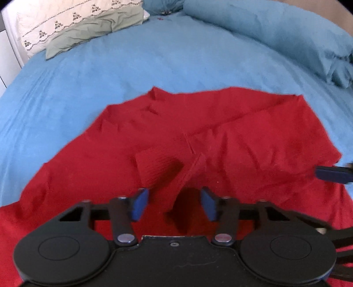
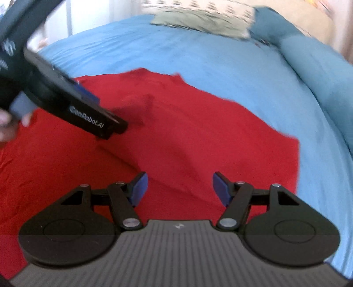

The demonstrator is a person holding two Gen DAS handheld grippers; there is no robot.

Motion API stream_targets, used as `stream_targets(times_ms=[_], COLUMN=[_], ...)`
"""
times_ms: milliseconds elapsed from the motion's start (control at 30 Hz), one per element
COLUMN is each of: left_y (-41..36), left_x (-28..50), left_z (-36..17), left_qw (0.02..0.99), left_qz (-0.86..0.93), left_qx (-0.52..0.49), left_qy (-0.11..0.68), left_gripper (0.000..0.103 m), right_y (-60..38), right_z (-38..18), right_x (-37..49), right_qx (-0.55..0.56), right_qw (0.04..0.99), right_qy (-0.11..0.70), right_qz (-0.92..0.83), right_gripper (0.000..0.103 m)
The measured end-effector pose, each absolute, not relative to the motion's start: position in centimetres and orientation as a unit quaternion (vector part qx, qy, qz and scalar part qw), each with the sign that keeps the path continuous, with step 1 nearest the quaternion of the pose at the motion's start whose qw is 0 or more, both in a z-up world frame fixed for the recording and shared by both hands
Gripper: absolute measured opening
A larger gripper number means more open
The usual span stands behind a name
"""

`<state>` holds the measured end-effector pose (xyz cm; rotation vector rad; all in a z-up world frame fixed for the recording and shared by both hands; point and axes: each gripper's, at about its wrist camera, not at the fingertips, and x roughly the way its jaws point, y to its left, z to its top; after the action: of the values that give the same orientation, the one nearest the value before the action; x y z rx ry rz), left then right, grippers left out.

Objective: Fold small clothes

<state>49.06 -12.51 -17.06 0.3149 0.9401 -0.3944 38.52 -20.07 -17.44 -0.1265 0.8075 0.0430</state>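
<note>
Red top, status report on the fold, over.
Left tool open, right tool open, both empty. Red top spread on blue bed, cuff lying across the middle. Nothing in the way.

This is a bedroom in a home. A bed (image 1: 110, 72) covered by a blue sheet fills both views. Along its far edge lie a cream quilt (image 1: 66, 19) stitched with small tree patterns and a sage-green pillow (image 1: 92, 33), and a rolled blue duvet (image 1: 275, 37) runs along its right edge. A white wall or cupboard (image 1: 6, 50) stands past the bed's far left corner.
</note>
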Motion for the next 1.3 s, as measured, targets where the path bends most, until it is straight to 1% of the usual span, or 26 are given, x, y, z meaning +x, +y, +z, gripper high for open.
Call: stream_targets(times_ms=[33, 67, 100, 133, 167, 200, 267, 300, 400, 467, 567, 700, 800, 933, 1033, 1133, 1200, 1233, 1267, 1300], left_y=[-12.8, -13.0, -13.0, -13.0, -12.8, -12.6, -11.8, -11.2, -9.9, -9.8, -9.3, -5.7, -2.8, 0.8, 1.9, 1.9, 2.2, 2.6, 2.8, 3.3], left_x=[49.2, 49.3, 49.4, 49.4, 49.4, 49.5, 50.1, 50.3, 50.9, 50.9, 50.7, 49.9, 49.0, 48.6, 48.4, 48.1, 47.5, 47.3, 46.9, 46.7], left_z=[-17.5, -17.6, -17.6, -17.5, -17.4, -17.3, -17.0, -16.9, -16.8, -17.1, -16.6, -14.4, -13.5, -15.2, -16.4, -16.3, -16.0, -15.9, -16.1, -16.1], left_qw=[0.862, 0.865, 0.87, 0.874, 0.877, 0.881, 0.886, 0.89, 0.89, 0.887, 0.897, 0.92, 0.934, 0.926, 0.921, 0.922, 0.923, 0.923, 0.921, 0.917], left_qz=[-0.182, -0.178, -0.175, -0.171, -0.166, -0.155, -0.131, -0.115, -0.1, -0.107, -0.094, -0.036, 0.021, 0.049, 0.046, 0.049, 0.063, 0.074, 0.084, 0.1], left_qx=[0.156, 0.157, 0.155, 0.151, 0.148, 0.144, 0.126, 0.112, 0.069, 0.062, 0.061, -0.009, -0.022, -0.062, -0.08, -0.076, -0.068, -0.064, -0.061, -0.058], left_qy=[0.446, 0.441, 0.435, 0.429, 0.426, 0.424, 0.427, 0.426, 0.439, 0.446, 0.428, 0.391, 0.357, 0.37, 0.378, 0.375, 0.373, 0.373, 0.375, 0.381], left_gripper=[0.047, 0.04, 0.038, 0.032, 0.022, 0.017, 0.008, 0.006, 0.007, 0.007, 0.005, 0.005, 0.005, 0.005, 0.006, 0.013, 0.021, 0.028, 0.034, 0.034], right_y=[-20.7, -21.4, -22.0, -22.6, -23.2, -23.6, -24.2, -24.3, -24.9, -25.2, -25.5, -25.6, -25.9, -25.8, -25.7, -25.7, -25.7, -25.8, -25.8, -25.8], right_z=[-17.6, -17.7, -17.8, -17.8, -17.8, -17.8, -18.0, -18.1, -18.1, -18.1, -18.2, -18.0, -18.0, -18.4, -18.4, -18.0, -17.6, -17.4, -17.3, -17.3], right_x=[38.0, 37.4, 36.7, 36.6, 36.5, 36.2, 35.5, 35.7, 35.2, 35.0, 35.2, 36.0, 36.4, 36.8, 36.8, 37.0, 37.6, 37.8, 38.1, 38.4], right_qx=[-0.052, -0.041, -0.031, -0.024, -0.015, -0.008, -0.002, 0.0, 0.007, 0.014, 0.034, 0.034, 0.041, 0.043, 0.045, 0.049, 0.055, 0.063, 0.073, 0.081], right_qw=[0.917, 0.916, 0.916, 0.915, 0.914, 0.914, 0.913, 0.912, 0.91, 0.908, 0.905, 0.905, 0.905, 0.903, 0.903, 0.905, 0.909, 0.911, 0.912, 0.914], right_qy=[0.396, 0.399, 0.401, 0.403, 0.405, 0.406, 0.408, 0.409, 0.412, 0.415, 0.421, 0.418, 0.417, 0.419, 0.418, 0.411, 0.401, 0.396, 0.391, 0.388], right_qz=[0.012, 0.003, -0.004, -0.01, -0.014, -0.017, -0.024, -0.026, -0.039, -0.05, -0.057, -0.069, -0.077, -0.084, -0.088, -0.094, -0.097, -0.098, -0.096, -0.091], right_gripper=[0.081, 0.081, 0.081, 0.081, 0.081, 0.081, 0.081, 0.081, 0.081, 0.081, 0.081, 0.081, 0.081, 0.081, 0.081, 0.081, 0.082, 0.083, 0.083, 0.083])
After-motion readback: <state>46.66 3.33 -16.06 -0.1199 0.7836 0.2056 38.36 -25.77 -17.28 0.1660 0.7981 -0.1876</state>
